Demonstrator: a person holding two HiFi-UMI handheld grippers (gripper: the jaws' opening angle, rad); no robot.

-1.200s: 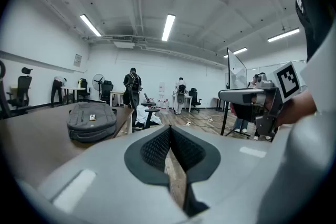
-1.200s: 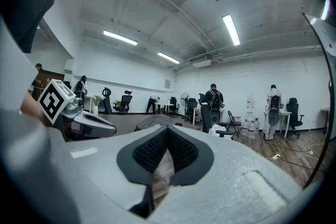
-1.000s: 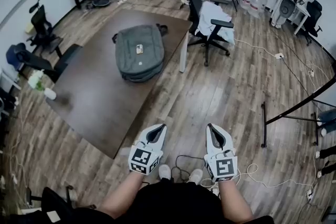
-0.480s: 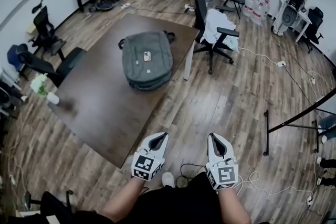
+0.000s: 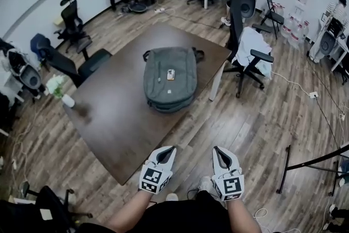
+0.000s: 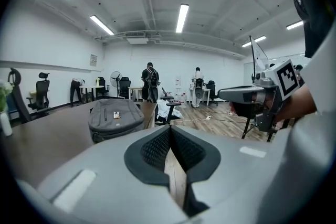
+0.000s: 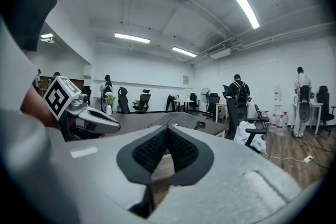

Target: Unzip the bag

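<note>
Bag (image 5: 170, 79) lay flat on the dark table (image 5: 114, 128), toward its far end, well apart from both grippers. A small light tag (image 5: 170, 74) sat on its top face. From the head view and both gripper views, the bag looked closed all round; no gap showed along the zip line, though the pull itself was too small to pick out.

Left gripper (image 5: 169, 149): jaws together, pads meeting, nothing between them. Right gripper (image 5: 217, 149): the same, jaws closed and empty. Both were held side by side, low in front of the person, just short of the table's near corner and pointing roughly toward the bag.

Judgement: task not begun. No contact with the bag, no hold on the zip. Left to do: reach the bag, find the pull, open one gripper and close it on the pull, steady the bag with the other, then draw the zip along. A chair (image 5: 248, 57) draped in white cloth stood at the table's far right side, clear of the likely approach.
</note>
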